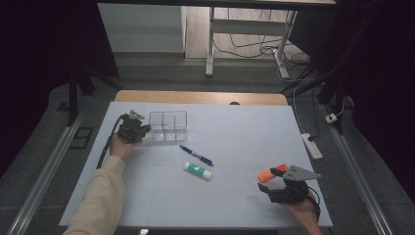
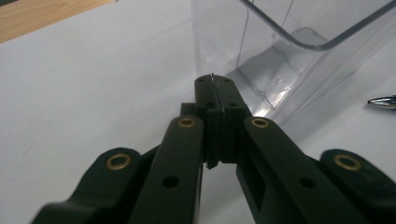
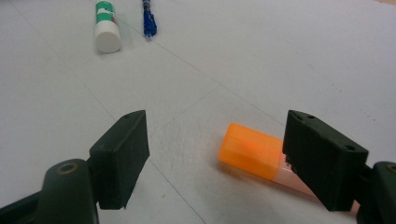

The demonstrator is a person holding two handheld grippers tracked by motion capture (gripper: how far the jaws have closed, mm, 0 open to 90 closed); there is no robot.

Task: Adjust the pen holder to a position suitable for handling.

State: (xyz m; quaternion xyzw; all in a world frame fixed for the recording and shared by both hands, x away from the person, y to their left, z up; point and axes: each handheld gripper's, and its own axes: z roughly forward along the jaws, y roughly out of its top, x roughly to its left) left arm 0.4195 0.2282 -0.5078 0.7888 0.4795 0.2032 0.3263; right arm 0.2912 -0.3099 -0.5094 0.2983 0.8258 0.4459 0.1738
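A clear plastic organizer (image 1: pixel 169 126) with several compartments stands at the back left of the white mat. My left gripper (image 1: pixel 145 130) is beside its left end, jaws shut with nothing seen between them. In the left gripper view the closed tips (image 2: pixel 213 83) sit right at the organizer's (image 2: pixel 289 56) lower wall; I cannot tell if they touch. An orange highlighter (image 3: pixel 250 149) lies flat on the mat between the open jaws of my right gripper (image 3: pixel 217 140), close to the right jaw. In the high view this gripper (image 1: pixel 270 179) is at the front right, with the highlighter (image 1: pixel 270 173).
A blue pen (image 1: pixel 195 155) and a green-and-white glue stick (image 1: pixel 198 170) lie mid-mat; both show far off in the right gripper view, the glue stick (image 3: pixel 106 28) left of the pen (image 3: pixel 148 21). The pen's tip (image 2: pixel 383 101) shows right of the organizer. A wooden table edge (image 1: pixel 200 97) lies behind the mat.
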